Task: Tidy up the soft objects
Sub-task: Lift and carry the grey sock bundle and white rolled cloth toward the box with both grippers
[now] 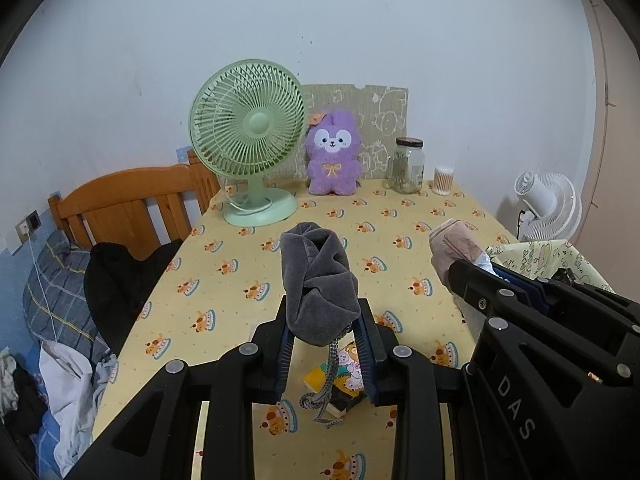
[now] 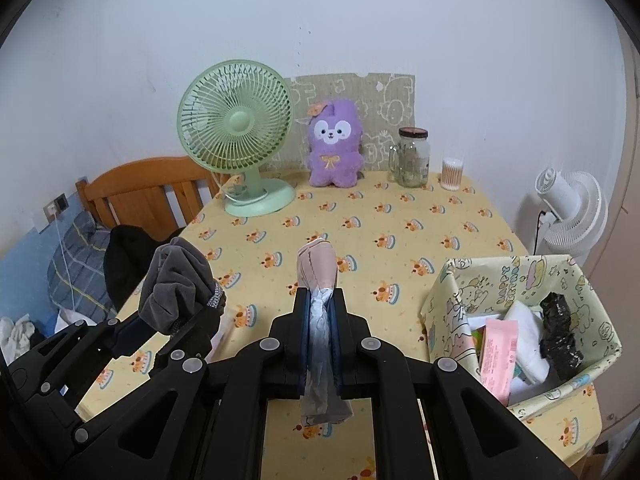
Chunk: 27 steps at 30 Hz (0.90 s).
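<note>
On your far left sits the bed [image 1: 120, 208], with dark clothes [image 1: 116, 280] heaped at the table's [image 1: 224, 280] edge. Your left gripper [image 1: 326, 344] is pinching a grey pouch [image 1: 318, 280], held above the table, its cord [image 1: 324, 384] dangling toward a small pack [image 1: 340, 380] below. Beyond stand the green fan [image 1: 248, 140] and purple plush [image 1: 333, 156], then a jar [image 1: 408, 164] and swabs [image 1: 443, 180]. Your right gripper [image 2: 322, 332] is pressed tight on a beige pouch [image 2: 318, 264] wrapped in clear plastic. Rightmost, the box [image 2: 472, 280] holds a pink pack [image 2: 498, 356], white cloth and a black bundle [image 2: 558, 332].
</note>
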### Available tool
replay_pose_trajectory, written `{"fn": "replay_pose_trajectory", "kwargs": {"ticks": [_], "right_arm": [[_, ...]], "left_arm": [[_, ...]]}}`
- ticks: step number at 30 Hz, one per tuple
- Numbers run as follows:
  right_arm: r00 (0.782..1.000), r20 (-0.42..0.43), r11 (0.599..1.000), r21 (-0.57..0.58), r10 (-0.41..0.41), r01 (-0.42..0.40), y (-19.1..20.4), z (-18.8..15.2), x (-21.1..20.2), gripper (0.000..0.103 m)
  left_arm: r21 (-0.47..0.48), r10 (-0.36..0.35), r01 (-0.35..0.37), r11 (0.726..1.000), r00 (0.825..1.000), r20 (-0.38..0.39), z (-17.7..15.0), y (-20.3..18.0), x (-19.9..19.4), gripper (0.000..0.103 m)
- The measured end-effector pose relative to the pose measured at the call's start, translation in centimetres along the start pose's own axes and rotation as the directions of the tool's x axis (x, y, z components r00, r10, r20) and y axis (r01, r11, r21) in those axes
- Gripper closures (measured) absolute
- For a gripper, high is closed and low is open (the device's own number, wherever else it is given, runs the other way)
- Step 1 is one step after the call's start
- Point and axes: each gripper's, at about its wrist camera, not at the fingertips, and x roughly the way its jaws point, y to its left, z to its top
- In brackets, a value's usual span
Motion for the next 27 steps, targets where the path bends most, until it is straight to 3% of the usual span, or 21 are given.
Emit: {"fn": "replay_pose_trajectory", "kwargs": {"ticks": [27], "right_arm": [[0.996,0.079,0.999,0.033,-0.029,0.027,-4.2,0.8,-4.4,0.091]], "left_arm": [[0.061,-0.035,0.031,0.998,0.997,0.067,1.5,-5.3,-2.5,0.075]]}}
